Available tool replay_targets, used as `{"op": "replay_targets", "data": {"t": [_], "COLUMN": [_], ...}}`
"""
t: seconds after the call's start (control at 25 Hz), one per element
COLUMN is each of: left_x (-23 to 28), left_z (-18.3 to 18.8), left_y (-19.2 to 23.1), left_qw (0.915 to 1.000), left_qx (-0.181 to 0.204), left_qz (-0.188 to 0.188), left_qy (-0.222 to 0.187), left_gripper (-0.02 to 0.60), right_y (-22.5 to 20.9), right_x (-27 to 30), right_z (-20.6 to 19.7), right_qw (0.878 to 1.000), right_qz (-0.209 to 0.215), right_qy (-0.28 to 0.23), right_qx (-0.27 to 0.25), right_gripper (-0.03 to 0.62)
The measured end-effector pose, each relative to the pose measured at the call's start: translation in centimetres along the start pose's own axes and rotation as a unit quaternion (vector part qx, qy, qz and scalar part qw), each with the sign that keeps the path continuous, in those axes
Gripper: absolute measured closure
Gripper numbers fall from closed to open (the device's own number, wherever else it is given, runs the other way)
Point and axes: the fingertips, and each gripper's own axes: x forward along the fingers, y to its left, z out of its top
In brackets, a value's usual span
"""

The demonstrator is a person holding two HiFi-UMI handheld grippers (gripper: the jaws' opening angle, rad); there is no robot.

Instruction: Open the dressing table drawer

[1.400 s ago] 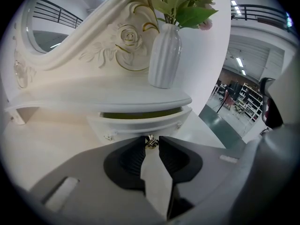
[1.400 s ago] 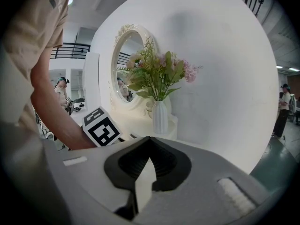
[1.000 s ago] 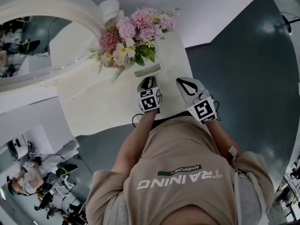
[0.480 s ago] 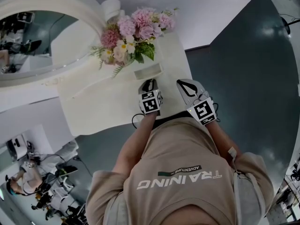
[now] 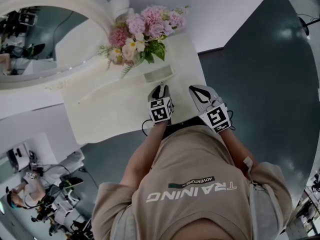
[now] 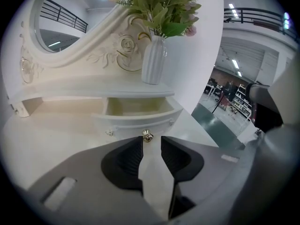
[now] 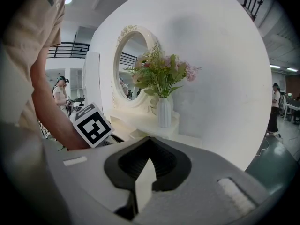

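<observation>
The left gripper's (image 6: 151, 144) jaws stand spread and have just been opening; nothing is pinched between them, and the small brass knob (image 6: 147, 135) sits right at their tips, in line with the gap but free of both pads. That knob belongs to the drawer (image 6: 140, 121), which is pulled out from under the raised shelf (image 6: 84, 86) of the white bench (image 6: 51, 130), so that its pale, bare inside shows from above. On the shelf directly over the drawer stands a ribbed white vase (image 6: 153, 60), upright, with pink and cream flowers (image 6: 161, 6) and green leaves, and to its left curves the carved frame of the oval mirror (image 6: 61, 22). The right gripper's (image 7: 149, 140) jaws are pressed together at the tips with nothing between them; it hangs beside the left one, apart from the drawer, over the near right edge of the bench. In the right gripper view the marker cube (image 7: 91, 124) of the left gripper shows at the left, on the person's bare forearm (image 7: 51, 102), with the vase and mirror beyond
</observation>
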Motion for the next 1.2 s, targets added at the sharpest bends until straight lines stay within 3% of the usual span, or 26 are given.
{"op": "replay_targets", "data": {"t": [0.12, 0.28, 0.56, 0.72, 0.96, 1.2], "left_x": [-1.1, -2.5, -5.3, -7.8, -12.2, -15.1], "left_z": [-0.4, -0.8, 0.7, 2.5, 6.1, 9.4], "left_y": [-0.3, 0.2, 2.6, 3.1, 3.5, 5.2], "left_qw": [1.0000, 0.9997, 0.9984, 0.9966, 0.9893, 0.9826], "left_qx": [0.004, 0.020, 0.046, 0.050, 0.091, 0.110], "left_qz": [-0.005, -0.010, -0.016, -0.044, -0.075, -0.065], "left_qy": [-0.003, -0.004, -0.027, -0.049, -0.086, -0.135], "left_gripper": [0.456, 0.567, 0.569, 0.568, 0.565, 0.563], "right_y": [0.7, 1.4, 1.9, 2.6, 3.2, 4.4], "right_x": [-0.1, 0.1, 1.1, 1.7, 2.0, 2.7], "right_z": [-0.1, 0.0, 1.3, 2.2, 3.5, 6.6], "right_qw": [1.000, 1.000, 1.000, 1.000, 1.000, 1.000], "right_qz": [0.002, 0.004, 0.002, 0.001, -0.010, -0.003], "right_qy": [0.000, -0.002, -0.014, -0.017, -0.010, -0.025], "right_qx": [0.001, 0.001, 0.000, -0.005, -0.001, -0.017], "right_gripper": [0.592, 0.592, 0.592, 0.592, 0.592, 0.592]}}
